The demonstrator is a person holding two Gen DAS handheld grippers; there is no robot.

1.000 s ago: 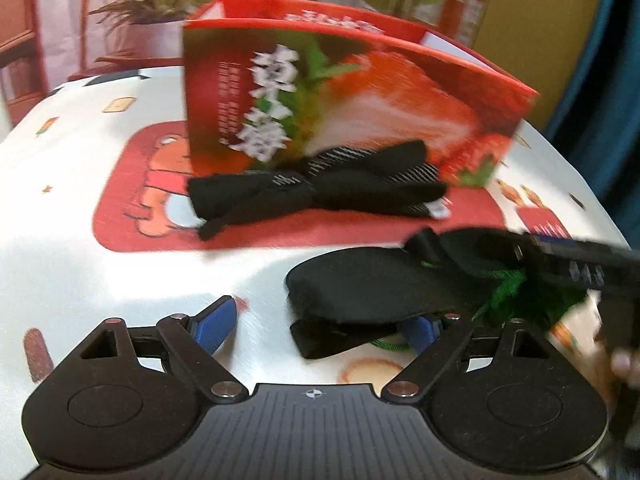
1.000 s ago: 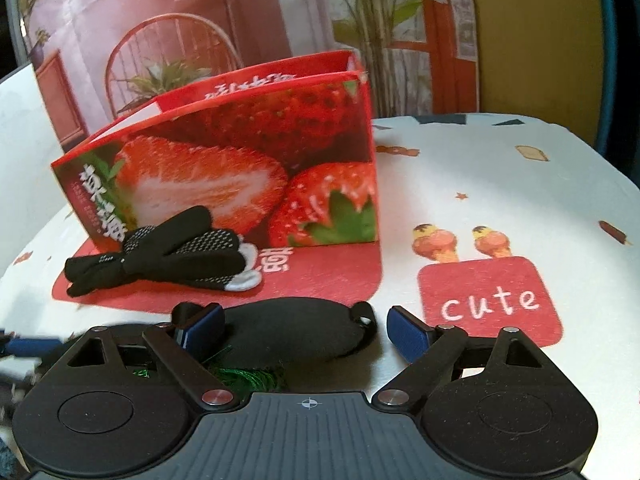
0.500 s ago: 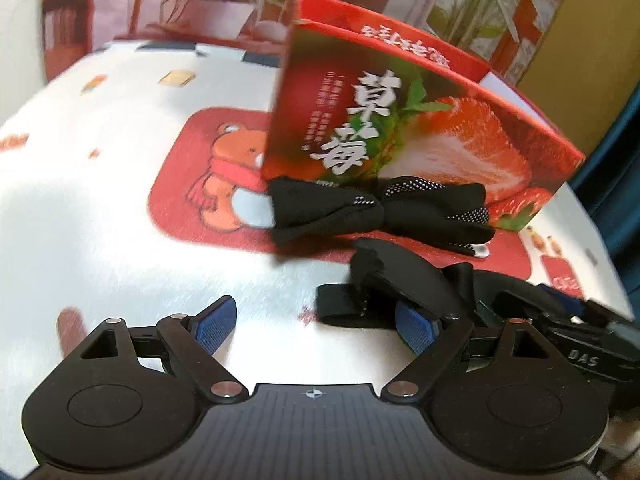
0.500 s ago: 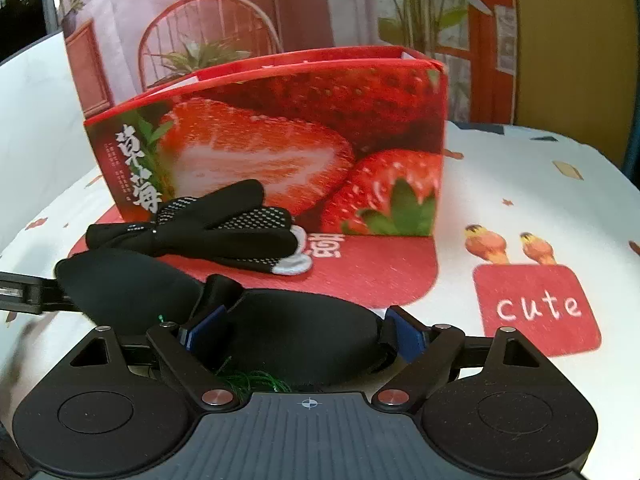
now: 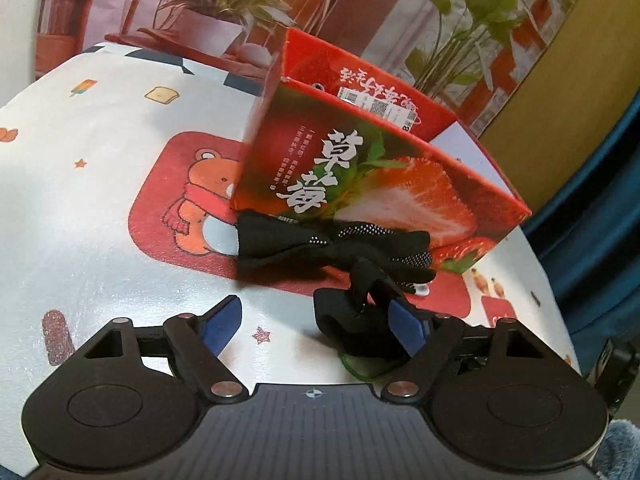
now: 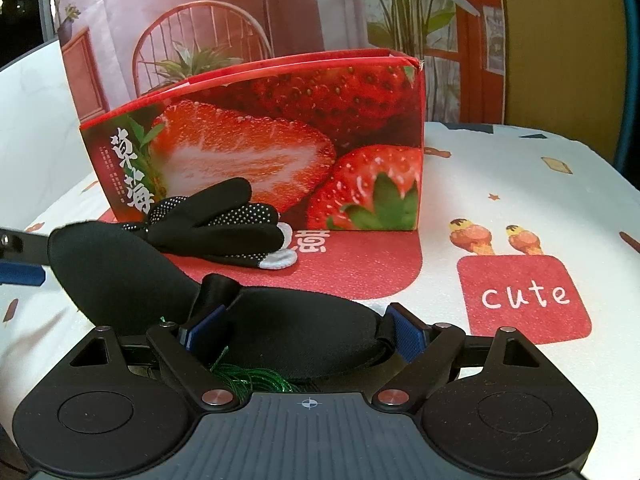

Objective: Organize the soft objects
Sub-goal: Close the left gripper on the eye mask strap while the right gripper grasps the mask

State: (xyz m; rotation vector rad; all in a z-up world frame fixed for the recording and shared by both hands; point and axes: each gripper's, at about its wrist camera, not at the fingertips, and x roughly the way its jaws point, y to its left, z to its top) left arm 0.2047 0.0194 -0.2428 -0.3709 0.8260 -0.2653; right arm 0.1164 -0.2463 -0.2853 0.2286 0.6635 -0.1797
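Right wrist view shows the right tongs (image 6: 308,326) spread wide around a black padded fabric eye mask (image 6: 296,332), blue pads at its two ends, green thread beneath. Left tongs (image 5: 316,322) gape open, one pad beside the mask's strap. Beyond lie black dotted knit gloves (image 6: 216,228) against a red strawberry-printed cardboard box (image 6: 280,152) on the cartoon-patterned surface (image 6: 520,200).
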